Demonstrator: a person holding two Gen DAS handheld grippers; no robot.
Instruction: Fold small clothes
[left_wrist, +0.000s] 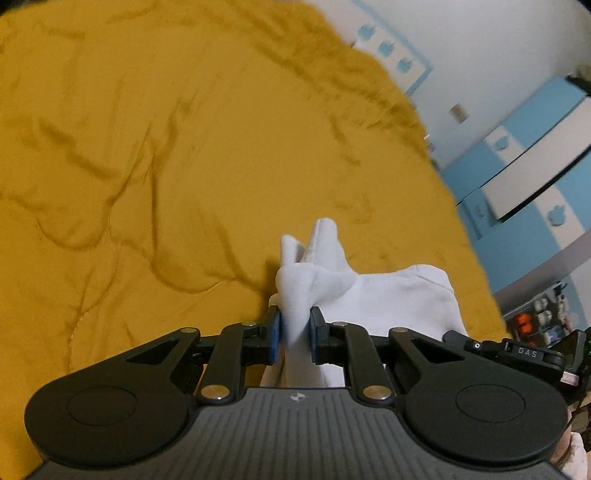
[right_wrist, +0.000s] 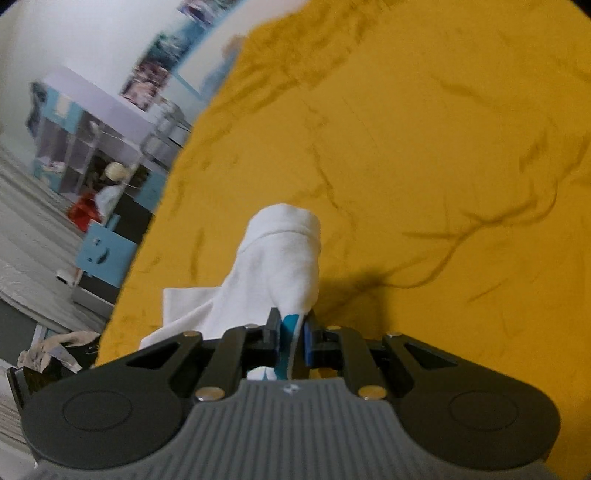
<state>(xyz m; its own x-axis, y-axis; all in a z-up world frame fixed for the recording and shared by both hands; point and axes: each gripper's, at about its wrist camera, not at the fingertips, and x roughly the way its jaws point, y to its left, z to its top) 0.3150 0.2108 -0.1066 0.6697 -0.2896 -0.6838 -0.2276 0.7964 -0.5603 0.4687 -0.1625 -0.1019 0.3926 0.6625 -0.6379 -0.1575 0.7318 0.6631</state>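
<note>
The left gripper (left_wrist: 295, 334) is seen clamped on a bunched fold of a white garment (left_wrist: 391, 295), the cloth being pinched between its blue pads (left_wrist: 275, 338); the right gripper (right_wrist: 291, 338) is likewise closed tight on the white garment (right_wrist: 284, 251), where a blue trim strip (right_wrist: 286, 343) is caught between the jaws. A wrinkled mustard-yellow bedspread (left_wrist: 147, 166) is spread beneath both, filling most of each view, and the garment is held just above it near the near edge, draped between the two tools. Blue and white furniture (left_wrist: 528, 147) is seen beyond the bed's right side in the left view, and a blurred shelf unit (right_wrist: 96, 147) beyond its left side in the right view. Peaks of cloth (left_wrist: 321, 240) are raised past the left pads.
</note>
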